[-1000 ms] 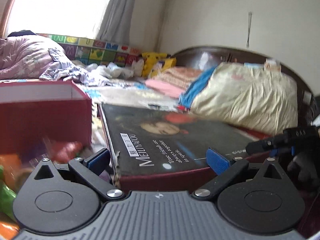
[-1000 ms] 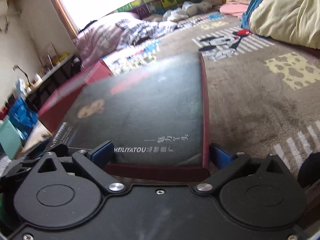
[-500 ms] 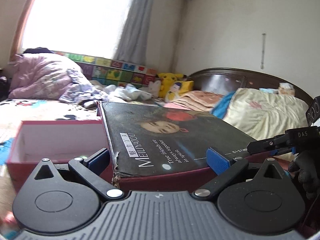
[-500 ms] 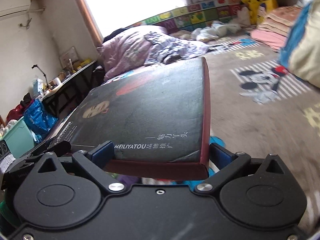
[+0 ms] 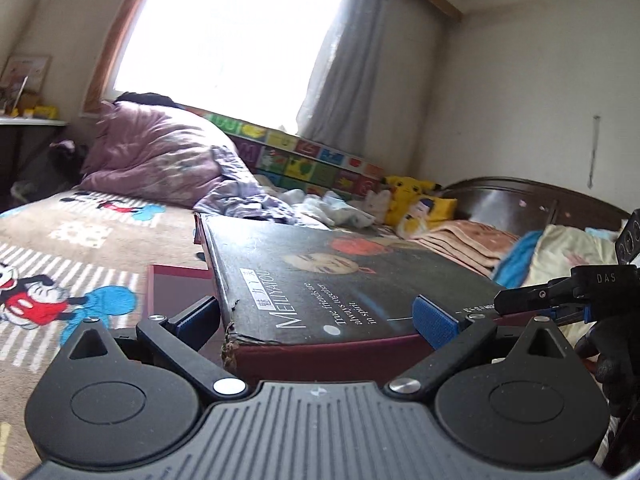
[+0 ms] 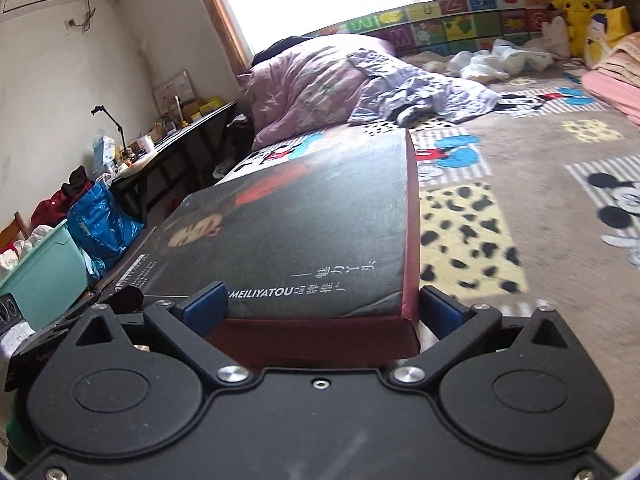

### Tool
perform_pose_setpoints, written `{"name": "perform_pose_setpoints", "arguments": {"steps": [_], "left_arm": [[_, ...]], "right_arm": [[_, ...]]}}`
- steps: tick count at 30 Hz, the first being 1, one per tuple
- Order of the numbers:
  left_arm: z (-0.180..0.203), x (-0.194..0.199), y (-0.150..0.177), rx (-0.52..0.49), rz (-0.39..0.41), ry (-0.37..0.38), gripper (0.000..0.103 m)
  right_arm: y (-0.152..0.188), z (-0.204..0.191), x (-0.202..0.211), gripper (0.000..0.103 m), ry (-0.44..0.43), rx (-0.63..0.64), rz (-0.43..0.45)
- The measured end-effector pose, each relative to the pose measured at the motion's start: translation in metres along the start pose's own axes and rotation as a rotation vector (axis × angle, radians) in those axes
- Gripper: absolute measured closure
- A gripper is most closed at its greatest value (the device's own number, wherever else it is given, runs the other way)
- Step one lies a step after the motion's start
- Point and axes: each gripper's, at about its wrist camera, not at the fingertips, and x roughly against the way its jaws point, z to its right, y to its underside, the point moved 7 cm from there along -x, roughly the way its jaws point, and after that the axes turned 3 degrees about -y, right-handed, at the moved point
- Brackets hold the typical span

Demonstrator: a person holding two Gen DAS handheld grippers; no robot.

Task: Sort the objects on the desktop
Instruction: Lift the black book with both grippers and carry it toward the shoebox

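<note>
Now you've raised the lid [image 5: 344, 280] clear above the box [image 5: 176, 292], left gripper [image 5: 320, 316] and right gripper [image 6: 320, 304] each clamping an end, so set it aside next.

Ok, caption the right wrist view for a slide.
Right gripper clamps the dark MEILIYATOU box lid above the cartoon-print bedspread.
</note>
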Motion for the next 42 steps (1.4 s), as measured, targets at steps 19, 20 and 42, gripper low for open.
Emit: {"name": "perform_pose_setpoints", "arguments": {"steps": [19, 20, 42], "left_arm": [[-0.074, -0.045, 0.034, 0.067, -0.070, -0.130, 0.000], [-0.075, -0.047, 0.036, 0.077, -0.072, -0.133, 0.000], [-0.073, -0.066, 0.038, 0.151, -0.017, -0.219, 0.000]], "right_arm": [[0.015, -0.021, -0.085, 0.000, 0.029, 0.085, -0.066], [0.015, -0.020, -0.086, 0.000, 0.034, 0.089, -0.064], [0.026, 0.049, -0.090, 0.001, -0.107, -0.356, 0.054]]}}
